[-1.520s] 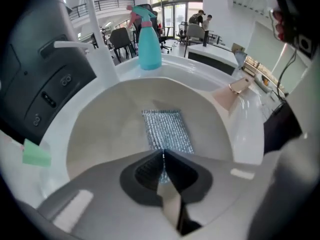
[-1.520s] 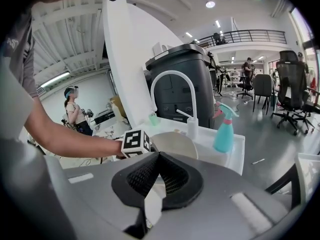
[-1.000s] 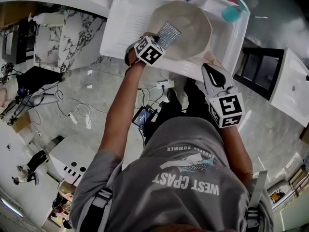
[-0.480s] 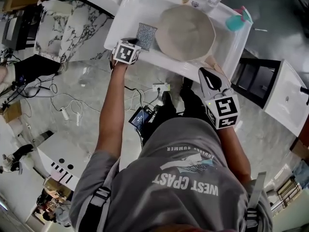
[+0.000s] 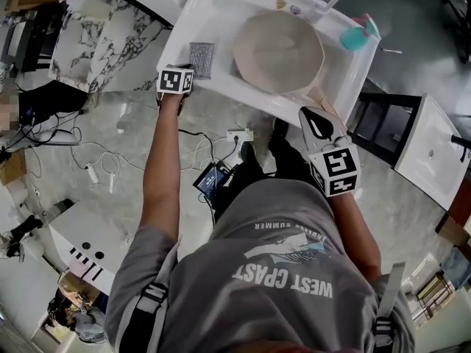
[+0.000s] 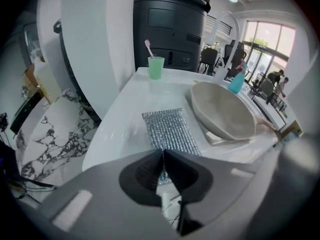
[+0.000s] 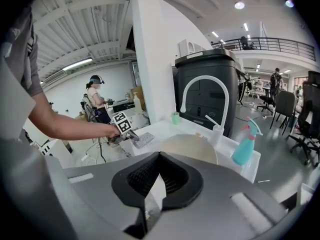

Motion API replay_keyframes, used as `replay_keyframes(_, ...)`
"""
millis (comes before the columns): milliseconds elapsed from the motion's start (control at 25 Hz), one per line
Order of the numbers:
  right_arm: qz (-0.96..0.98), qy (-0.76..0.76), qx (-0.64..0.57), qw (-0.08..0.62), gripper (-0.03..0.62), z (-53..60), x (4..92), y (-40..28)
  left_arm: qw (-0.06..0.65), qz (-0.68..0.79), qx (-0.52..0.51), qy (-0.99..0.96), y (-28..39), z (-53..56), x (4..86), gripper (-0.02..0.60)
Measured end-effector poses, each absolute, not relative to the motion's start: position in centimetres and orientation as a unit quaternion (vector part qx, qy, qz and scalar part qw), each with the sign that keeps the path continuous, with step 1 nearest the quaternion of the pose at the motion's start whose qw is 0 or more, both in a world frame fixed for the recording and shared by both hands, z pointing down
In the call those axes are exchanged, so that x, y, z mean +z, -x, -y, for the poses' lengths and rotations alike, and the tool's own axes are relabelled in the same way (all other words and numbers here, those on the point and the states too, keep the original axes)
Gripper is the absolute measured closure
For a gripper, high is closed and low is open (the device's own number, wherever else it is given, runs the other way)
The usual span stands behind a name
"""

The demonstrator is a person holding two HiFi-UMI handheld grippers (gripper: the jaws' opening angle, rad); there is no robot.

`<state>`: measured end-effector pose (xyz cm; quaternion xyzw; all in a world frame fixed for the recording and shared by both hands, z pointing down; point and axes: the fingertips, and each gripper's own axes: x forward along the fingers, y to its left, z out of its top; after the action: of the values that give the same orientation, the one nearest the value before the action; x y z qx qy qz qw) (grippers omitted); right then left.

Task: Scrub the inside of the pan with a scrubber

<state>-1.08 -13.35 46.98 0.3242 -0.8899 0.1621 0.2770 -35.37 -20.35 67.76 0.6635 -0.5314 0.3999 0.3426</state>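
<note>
Scrubber (image 6: 170, 131) in left gripper (image 6: 163, 156), beside pan (image 6: 225, 114)

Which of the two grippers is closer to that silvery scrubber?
Left. The left gripper is shut on the scrubber at its near edge; the right gripper is beyond the pan, holding its handle.

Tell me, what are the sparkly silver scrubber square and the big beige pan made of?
The sparkly silver scrubber looks like knitted metal wire or metallic thread: it shows tiny glittering loops. The big beige pan looks smooth and matte, maybe a ceramic coating over metal. Its pale handle looks wooden.
</note>
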Motion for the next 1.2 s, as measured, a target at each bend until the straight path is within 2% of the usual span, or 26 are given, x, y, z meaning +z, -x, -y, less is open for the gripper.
replay_keyframes(560, 0.891, -0.315, 0.151, 0.291, 0.592, 11.9, 46.6, 1.7, 0.299, 0.548, 0.395, -0.674, 35.8, 20.8, 65.9, 0.552)
replay_keyframes(800, 0.894, -0.305, 0.145, 0.295, 0.592, 11.2, 46.0, 2.9, 0.28, 0.57, 0.362, -0.683, 36.4, 21.3, 63.5, 0.525)
replay_keyframes(1080, 0.899, -0.306, 0.131, 0.285, 0.592, 10.6, 44.1, 4.1, 0.199, 0.589, 0.313, -0.718, 35.6, 20.6, 54.7, 0.575)
replay_keyframes(1200, 0.903, -0.308, 0.122, 0.275, 0.592, 10.6, 43.0, 4.6, 0.153, 0.595, 0.285, -0.736, 34.6, 19.7, 49.4, 0.578)
